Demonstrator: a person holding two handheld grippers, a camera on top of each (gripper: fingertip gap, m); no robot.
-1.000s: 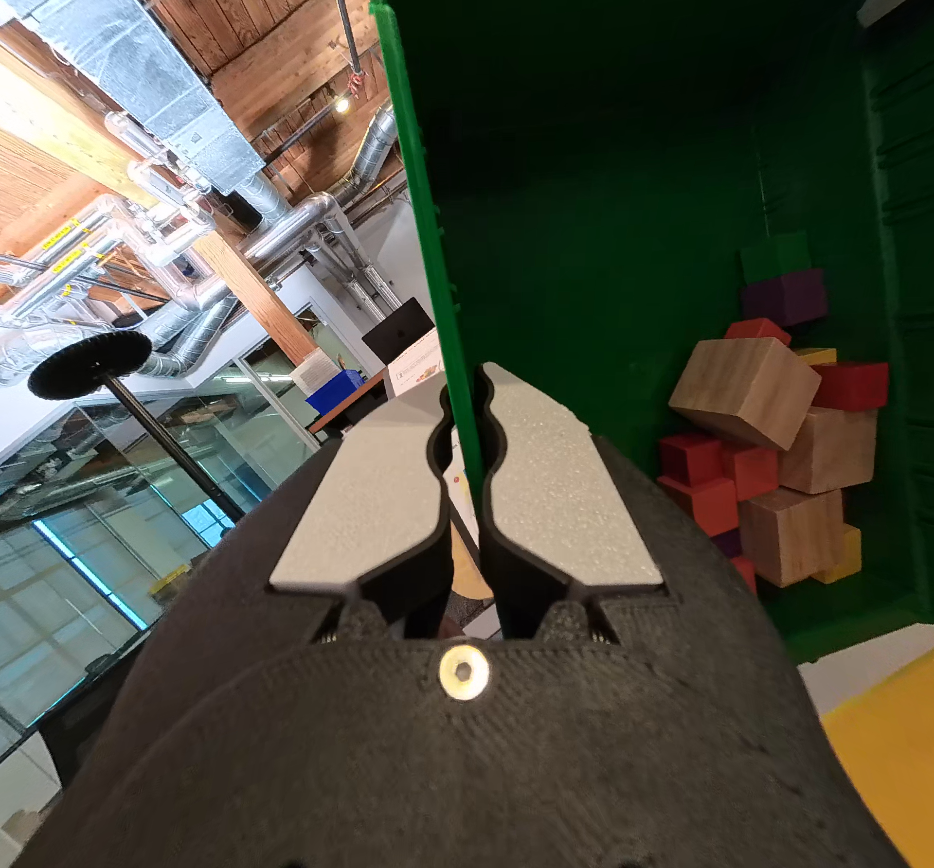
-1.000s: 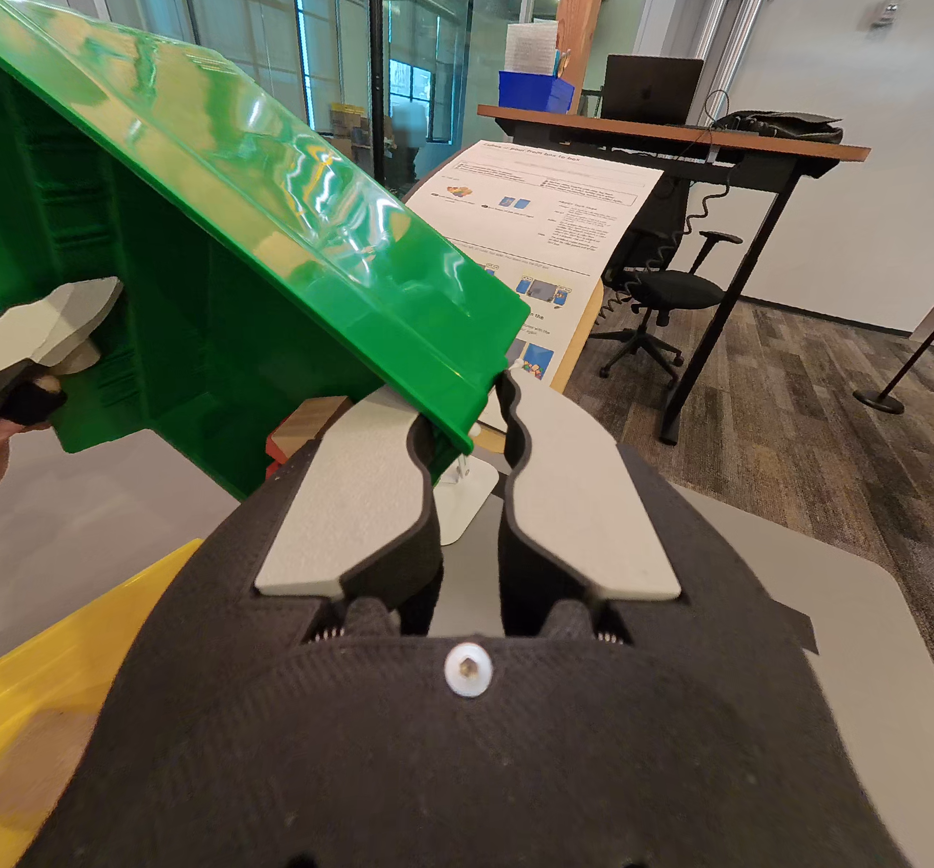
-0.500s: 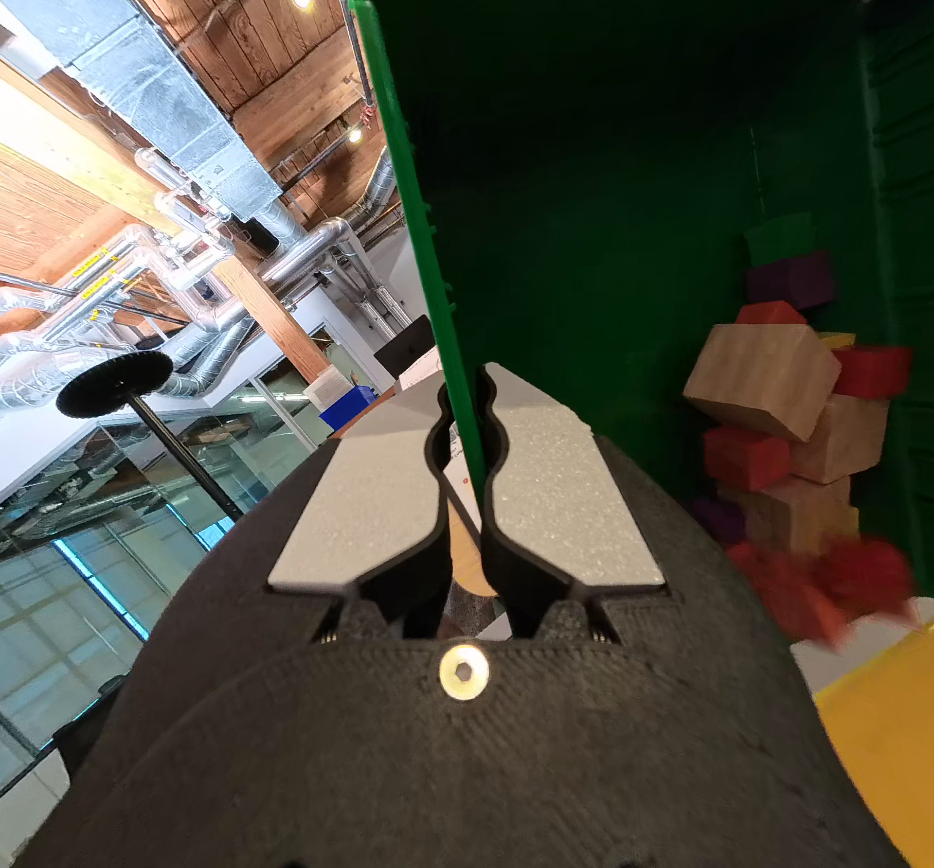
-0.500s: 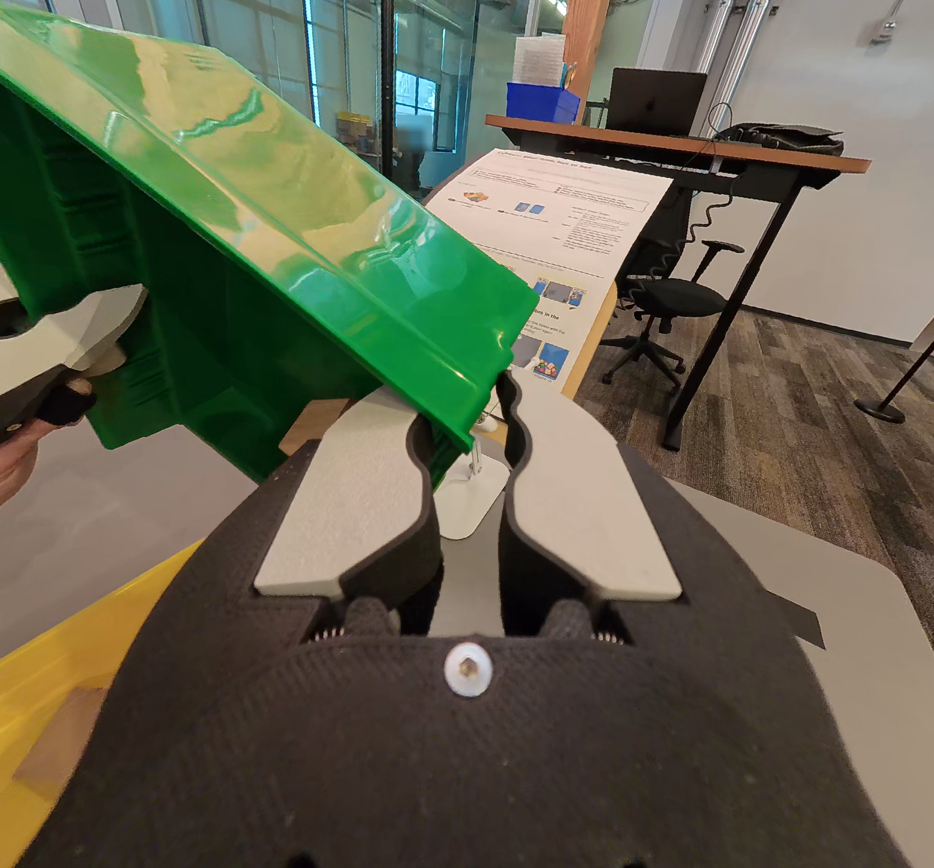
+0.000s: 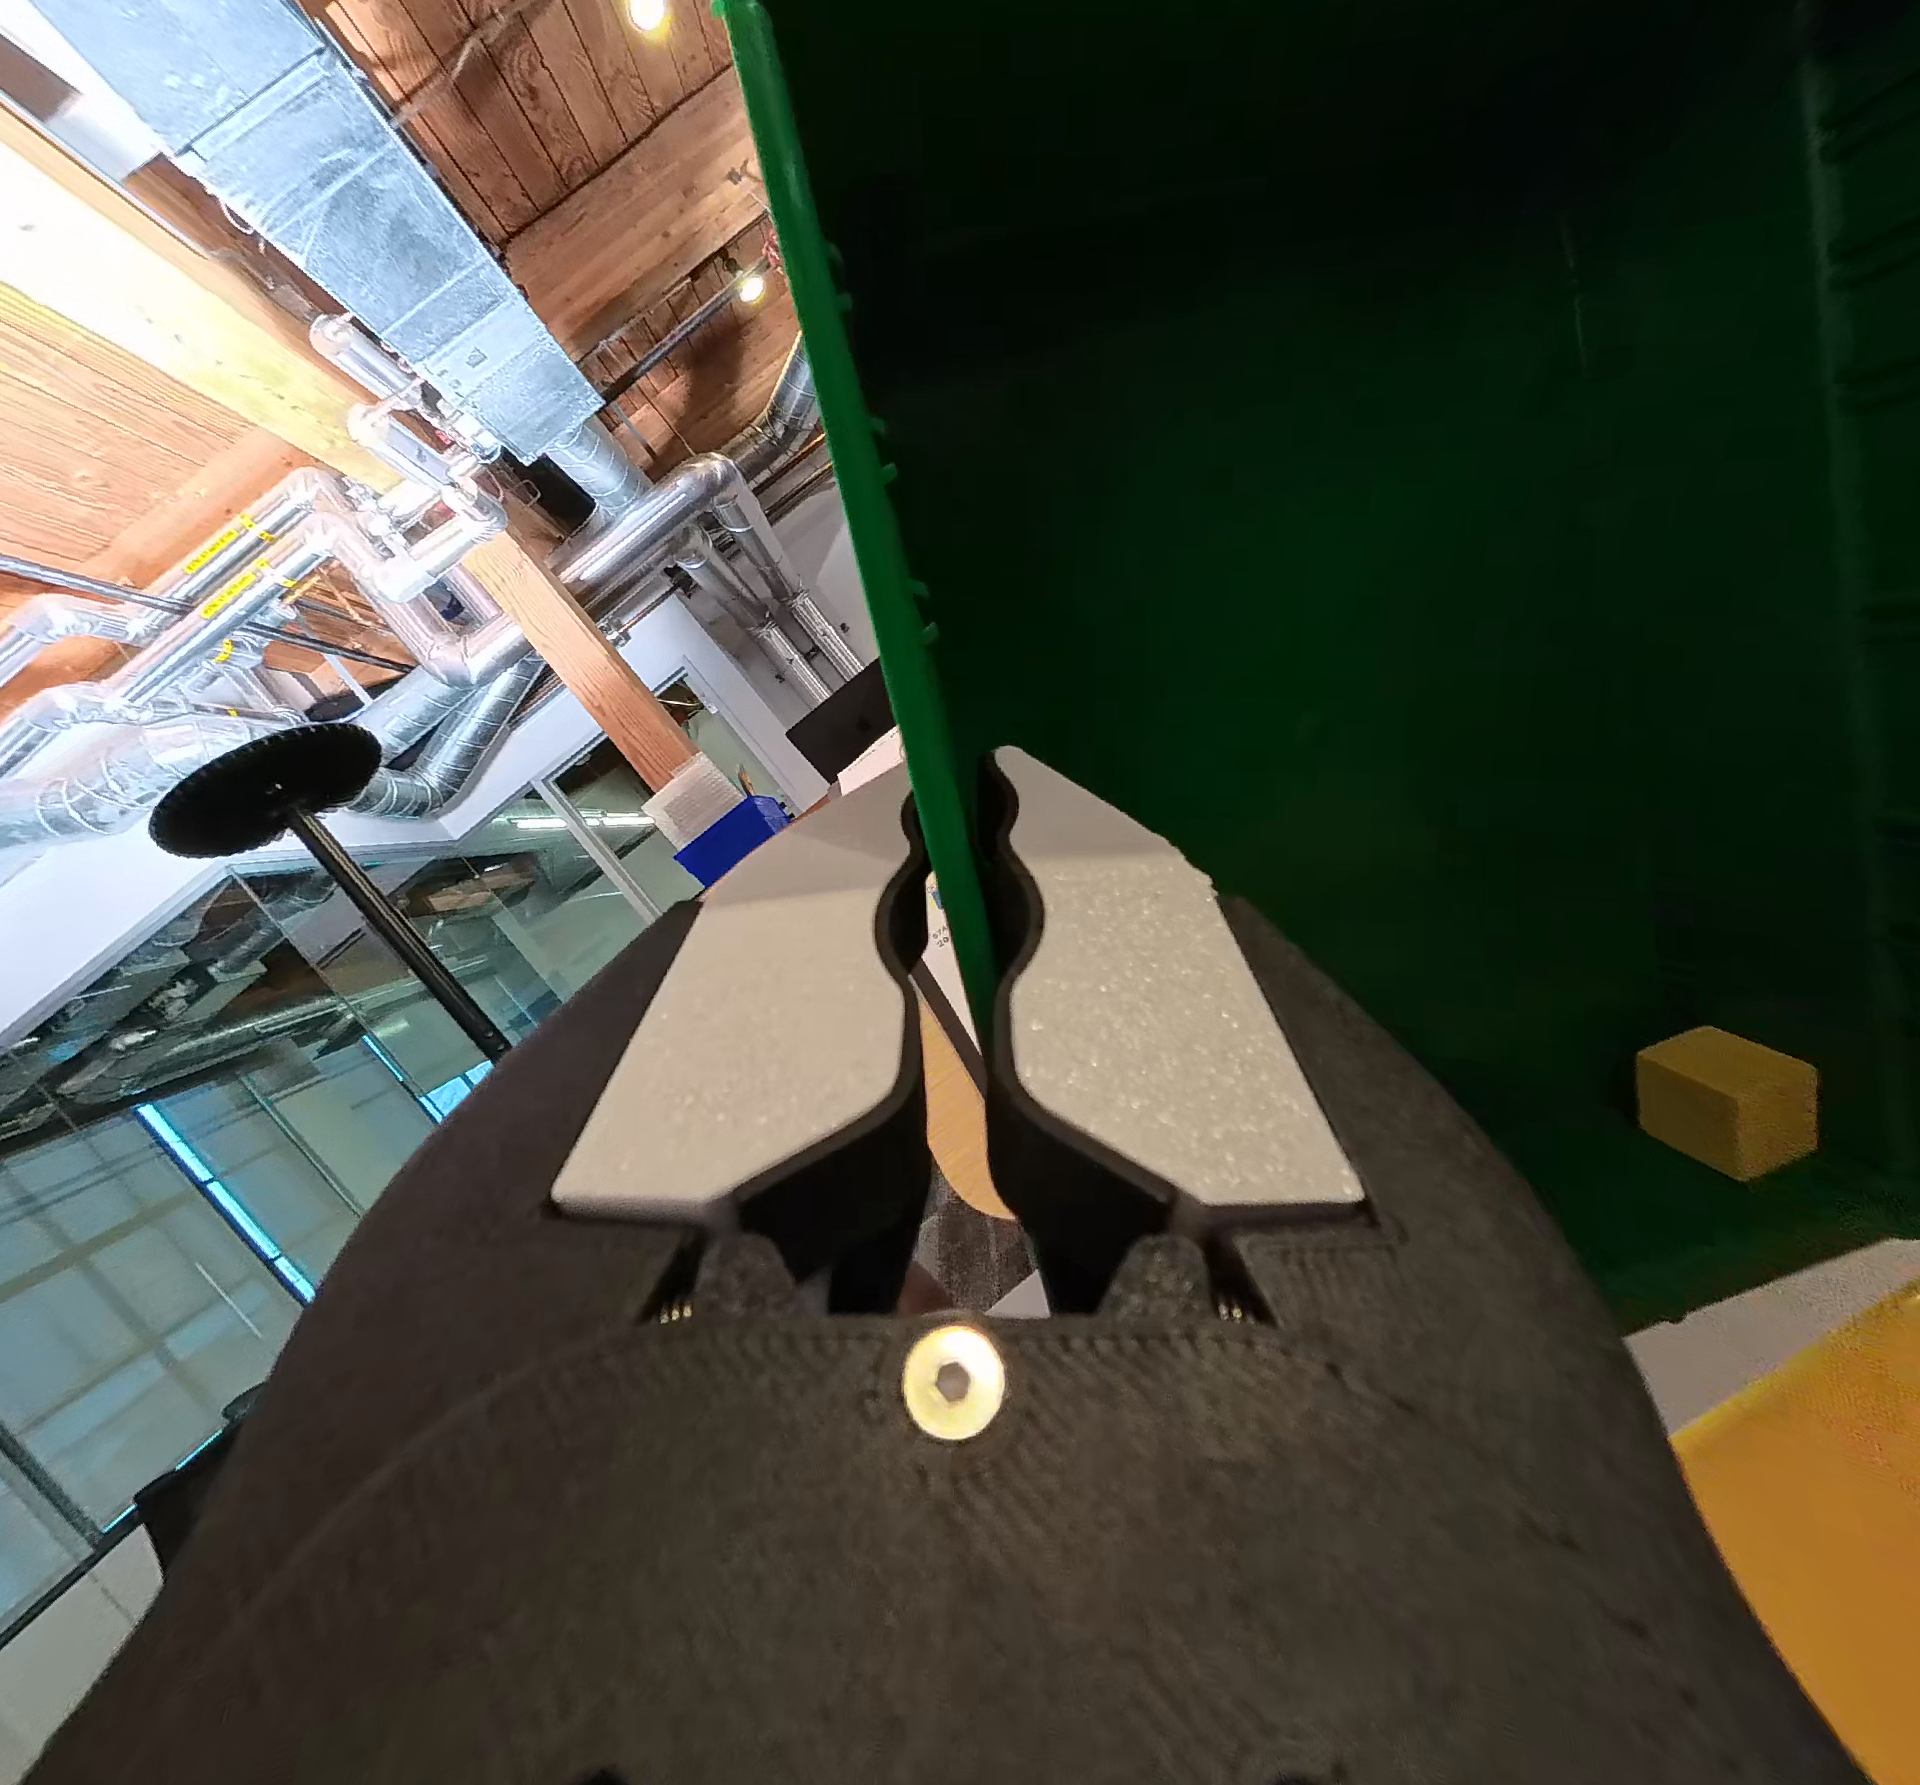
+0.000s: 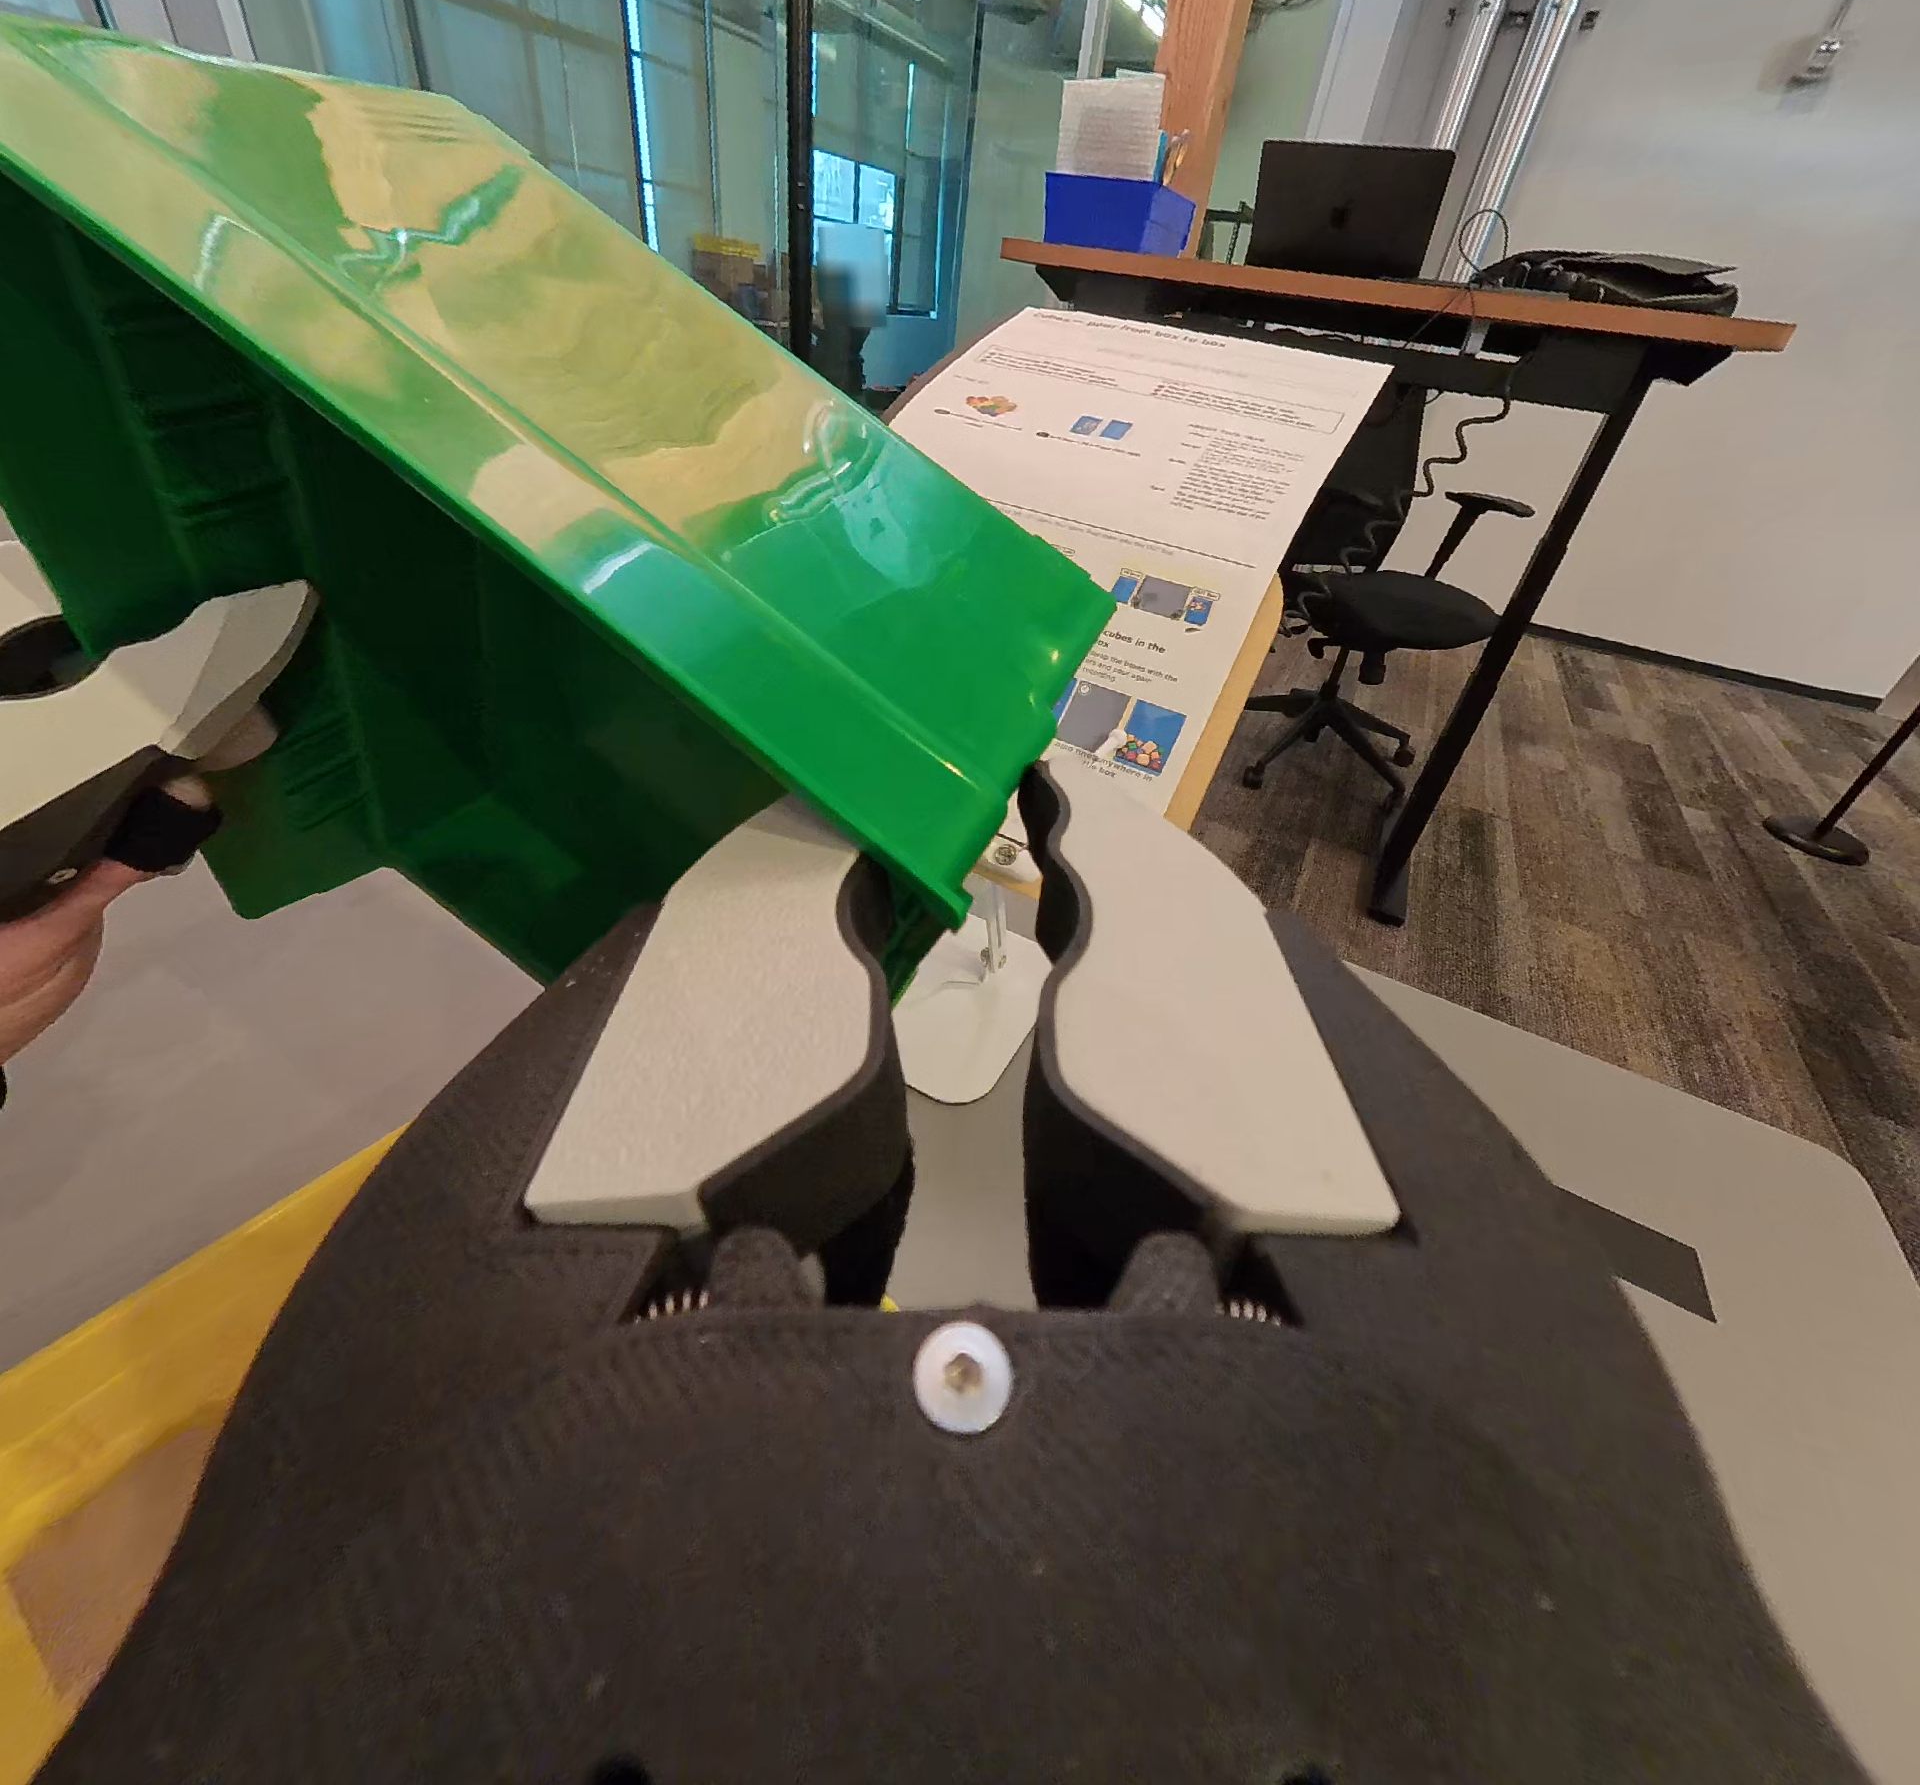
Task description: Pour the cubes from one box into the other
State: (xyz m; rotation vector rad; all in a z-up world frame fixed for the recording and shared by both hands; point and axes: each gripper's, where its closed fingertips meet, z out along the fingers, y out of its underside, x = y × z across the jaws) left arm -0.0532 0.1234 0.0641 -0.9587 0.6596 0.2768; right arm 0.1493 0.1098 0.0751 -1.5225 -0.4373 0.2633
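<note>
1. Left wrist view: the pile of red, purple, green and bare-wood cubes that sat in the low corner of the glossy green plastic box (image 5: pixel 1351 488) a second ago is gone; half a second ago some were a red blur at the lip. One small yellow foam-like block (image 5: pixel 1727 1117) alone lies on the lowest wall, near the opening

2. Same view: I judge the pour nearly finished, with a steeper tilt or a shake needed to free that last block

3. Same view: the left gripper (image 5: pixel 961 904) is as tightly closed as before, its grey fingers pinching the thin green rim, which runs up between them. A corner of the yellow plastic box (image 5: pixel 1808 1486) shows below the opening, a strip of pale table between the two. Wooden ceiling, silver ducts and a black disc on a pole fill the left side, well clear of the work

4. Right wrist view: the right gripper (image 6: pixel 961 888) clamps the nearer corner of the green box's rim, jaws almost together; the box is tipped more steeply than a second ago, its shiny underside facing up

5. Same view: the wood block then visible under the green edge has dropped from sight. The yellow box's rim (image 6: pixel 135 1372) lies at lower left, where the cubes have presumably landed, though its inside is hidden

6. Same view: beyond stand a printed sheet on a white stand (image 6: pixel 1132 530), a brown-topped desk with a black laptop (image 6: pixel 1351 203), a blue bin and a black office chair; the stand's foot sits near the raised corner but nothing blocks the pour
</note>
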